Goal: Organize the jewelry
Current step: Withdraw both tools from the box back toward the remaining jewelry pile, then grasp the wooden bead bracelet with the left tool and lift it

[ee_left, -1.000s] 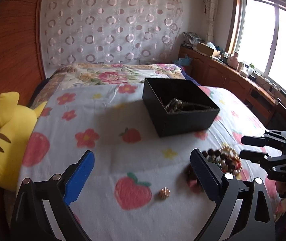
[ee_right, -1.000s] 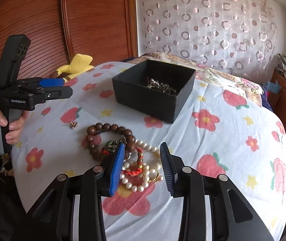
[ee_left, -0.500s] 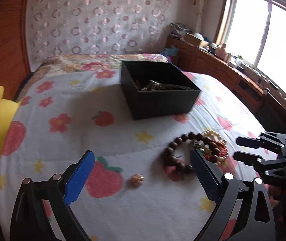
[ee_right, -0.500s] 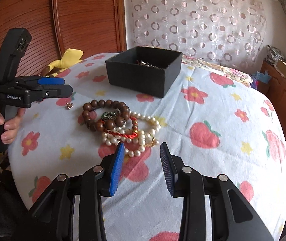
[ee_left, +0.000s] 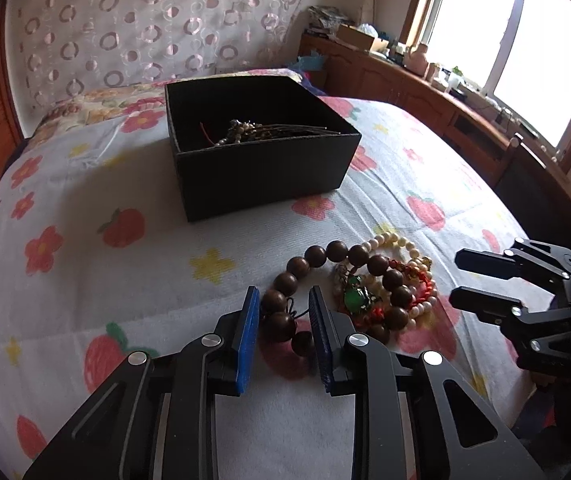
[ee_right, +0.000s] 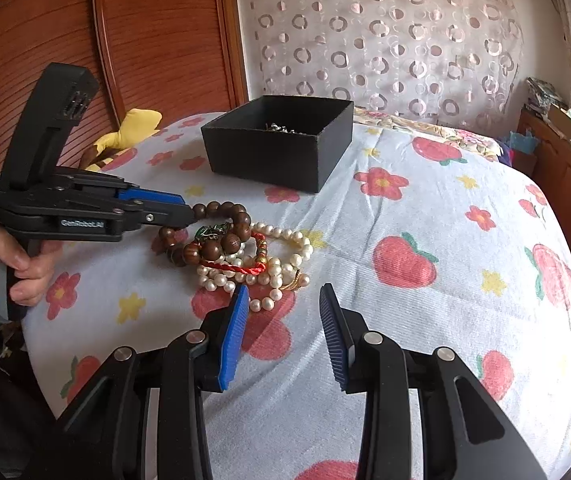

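A brown wooden bead bracelet (ee_left: 317, 256) lies on the flowered blanket, tangled with a pearl strand (ee_right: 281, 280), a red cord bracelet (ee_right: 245, 268) and a green pendant (ee_left: 357, 298). My left gripper (ee_left: 283, 292) is closing, and its blue pads touch the bracelet's near beads on both sides. In the right wrist view a hand holds the left gripper (ee_right: 187, 210) at the pile's left edge. My right gripper (ee_right: 283, 292) stands open just short of the pearls with nothing between its pads. A black box (ee_left: 261, 160) with jewelry inside sits farther back.
A yellow plush toy (ee_right: 133, 128) lies at the bed's left edge by the wooden headboard (ee_right: 157, 40). A wooden cabinet with clutter (ee_left: 425, 76) runs under the window on the right. Flowered blanket (ee_right: 425, 208) stretches right of the pile.
My left gripper has moved right and down to the jewelry pile. Its jaws went from wide apart to narrow around the brown beads. The right gripper has barely shifted.
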Tool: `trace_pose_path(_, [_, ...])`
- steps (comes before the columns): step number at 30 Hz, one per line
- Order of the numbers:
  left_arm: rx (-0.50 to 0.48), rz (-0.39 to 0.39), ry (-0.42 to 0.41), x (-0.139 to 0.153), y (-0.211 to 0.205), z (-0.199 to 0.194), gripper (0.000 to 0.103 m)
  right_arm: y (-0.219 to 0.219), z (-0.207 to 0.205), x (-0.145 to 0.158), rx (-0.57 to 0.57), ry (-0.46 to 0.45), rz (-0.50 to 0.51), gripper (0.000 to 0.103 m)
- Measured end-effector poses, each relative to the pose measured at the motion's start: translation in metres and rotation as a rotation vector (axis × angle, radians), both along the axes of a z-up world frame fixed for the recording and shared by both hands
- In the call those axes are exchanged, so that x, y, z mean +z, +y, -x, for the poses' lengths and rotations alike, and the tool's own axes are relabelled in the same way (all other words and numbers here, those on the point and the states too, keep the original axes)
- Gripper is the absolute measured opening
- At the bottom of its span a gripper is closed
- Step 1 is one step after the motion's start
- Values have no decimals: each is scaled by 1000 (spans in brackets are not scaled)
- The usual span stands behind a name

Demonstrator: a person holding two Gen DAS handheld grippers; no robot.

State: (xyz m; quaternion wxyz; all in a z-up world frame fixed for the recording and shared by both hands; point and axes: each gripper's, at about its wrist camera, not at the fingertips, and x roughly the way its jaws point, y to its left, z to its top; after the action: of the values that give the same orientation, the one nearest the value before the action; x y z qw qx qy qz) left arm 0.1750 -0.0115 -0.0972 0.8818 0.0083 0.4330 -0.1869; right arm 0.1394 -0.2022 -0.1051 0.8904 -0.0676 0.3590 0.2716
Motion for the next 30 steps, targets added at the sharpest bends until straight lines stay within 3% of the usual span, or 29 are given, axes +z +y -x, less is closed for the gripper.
trace_pose_path(7, [-2,-71,-11,-3,-9,-5,24,0,-1,0,-1,-3,3,40])
trace_pose_path(11, [-22,-118,-42,-3,-14,1,13,0,0,0,-3,-4,0,40])
trace_pose_path(18, [20,7,-117,20,7,28,12,0,0,-1,-6,-5,1,40])
trace_pose_path(30, [42,112,-242,69,22,66,12,1,-1,-2,-7,-3,0,39])
